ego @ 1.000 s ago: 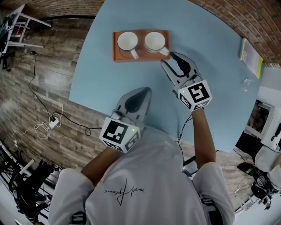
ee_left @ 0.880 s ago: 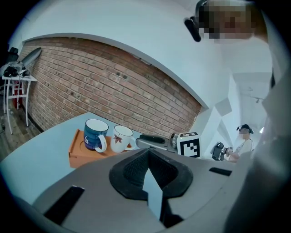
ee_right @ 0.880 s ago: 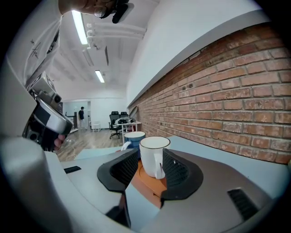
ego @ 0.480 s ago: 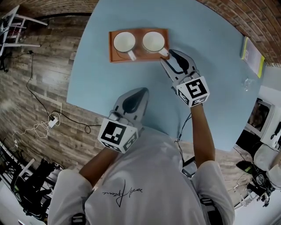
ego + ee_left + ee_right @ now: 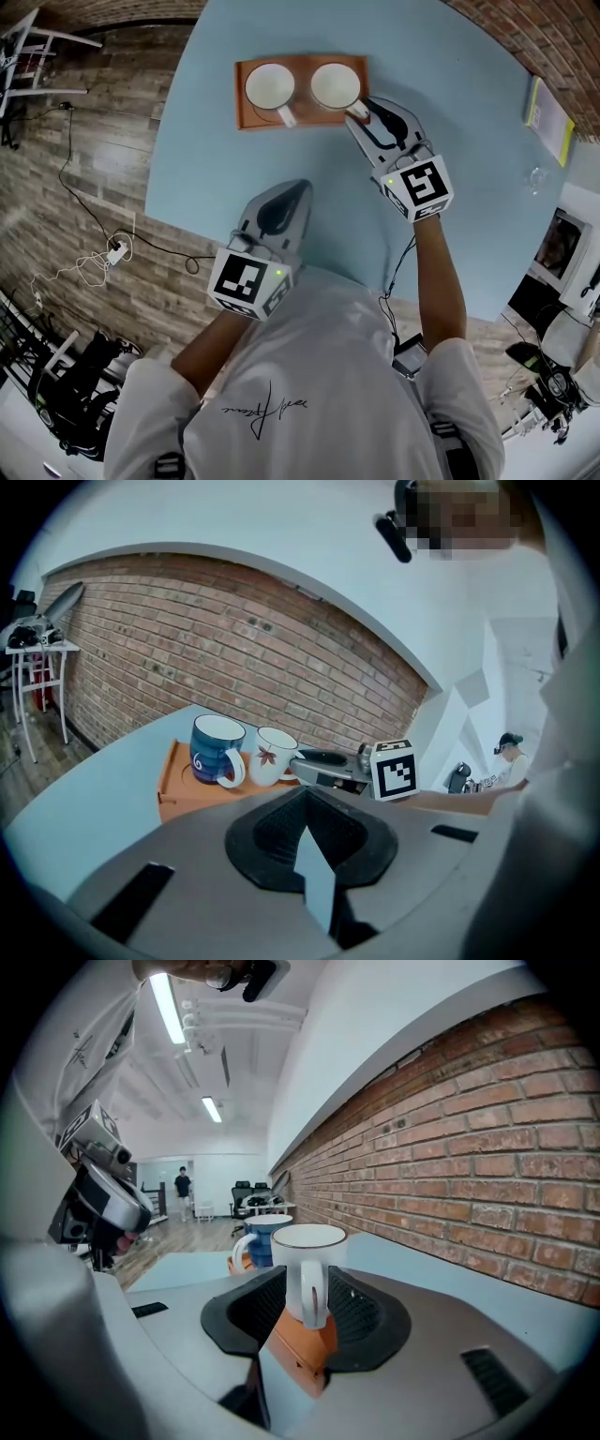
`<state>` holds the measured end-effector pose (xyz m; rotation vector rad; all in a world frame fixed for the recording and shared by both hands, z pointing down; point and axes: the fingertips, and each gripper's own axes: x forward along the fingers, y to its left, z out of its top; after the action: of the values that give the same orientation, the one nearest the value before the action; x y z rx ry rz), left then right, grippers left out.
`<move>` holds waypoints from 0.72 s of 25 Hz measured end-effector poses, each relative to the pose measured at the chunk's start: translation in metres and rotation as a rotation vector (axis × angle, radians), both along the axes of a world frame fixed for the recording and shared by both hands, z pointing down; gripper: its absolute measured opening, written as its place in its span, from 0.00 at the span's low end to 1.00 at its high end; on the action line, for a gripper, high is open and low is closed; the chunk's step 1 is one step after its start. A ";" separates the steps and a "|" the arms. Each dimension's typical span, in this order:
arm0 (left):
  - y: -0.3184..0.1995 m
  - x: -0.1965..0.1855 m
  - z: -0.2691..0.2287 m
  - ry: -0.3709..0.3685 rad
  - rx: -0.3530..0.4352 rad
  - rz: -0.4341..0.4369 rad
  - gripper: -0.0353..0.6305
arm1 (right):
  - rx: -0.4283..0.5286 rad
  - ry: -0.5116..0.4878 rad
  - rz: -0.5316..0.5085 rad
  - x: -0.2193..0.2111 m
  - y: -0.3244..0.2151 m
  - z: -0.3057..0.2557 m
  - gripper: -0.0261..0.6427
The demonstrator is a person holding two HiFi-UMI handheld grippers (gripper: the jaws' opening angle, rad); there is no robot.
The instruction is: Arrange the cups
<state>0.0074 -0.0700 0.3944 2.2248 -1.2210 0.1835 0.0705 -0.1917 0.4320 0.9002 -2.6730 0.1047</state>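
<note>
Jaws of my right gripper stand together, empty, tips just beside the handle of the white leaf-marked cup on the orange tray. My left gripper is closed too, empty; the blue cup shows a white swirl.

Blue cup and white cup stand upright, side by side, on orange tray.

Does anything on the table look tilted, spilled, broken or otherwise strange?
Nothing stands out. The dark blue ceramic cup and the white ceramic cup with a leaf print stand upright, side by side, on the orange wooden tray; no spill or damage shows.
</note>
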 end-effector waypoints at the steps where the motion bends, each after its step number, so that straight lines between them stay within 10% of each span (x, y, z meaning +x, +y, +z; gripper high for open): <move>1: -0.001 -0.001 0.001 -0.001 -0.002 -0.002 0.07 | 0.008 0.009 -0.008 -0.002 0.000 0.000 0.25; 18: -0.004 -0.004 0.013 0.004 -0.039 -0.025 0.07 | -0.003 0.002 -0.022 -0.003 0.002 0.009 0.17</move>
<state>0.0035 -0.0743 0.4069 2.1741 -1.2327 0.1913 0.0674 -0.1898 0.4409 0.8691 -2.6801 0.1025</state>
